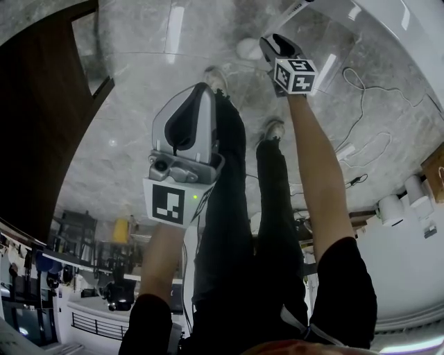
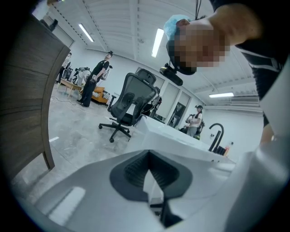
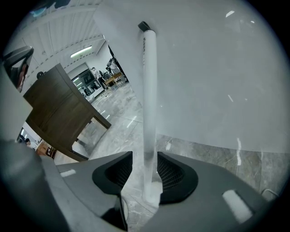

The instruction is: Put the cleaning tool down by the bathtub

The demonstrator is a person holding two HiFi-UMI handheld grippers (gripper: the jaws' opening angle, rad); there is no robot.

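Observation:
The cleaning tool's white handle (image 3: 149, 90) stands upright against the white bathtub wall (image 3: 217, 81), its dark cap at the top. My right gripper (image 3: 145, 165) is open, and the handle passes between its dark pads (image 3: 174, 174) with a thin gap on each side. In the head view the right gripper (image 1: 277, 45) reaches far out, with the handle (image 1: 295, 8) and the bathtub (image 1: 388, 21) just beyond it. My left gripper (image 1: 191, 114) is held close in, shut and holding nothing; its own view shows the jaw tips (image 2: 149, 156) meeting.
A dark wooden cabinet (image 1: 38, 118) stands to the left on the marble floor. Cables (image 1: 368, 90) trail across the floor at the right. The person's legs (image 1: 229, 208) fill the middle. Behind the tub (image 2: 176, 136) are a black faucet (image 2: 216, 133) and an office chair (image 2: 129, 106).

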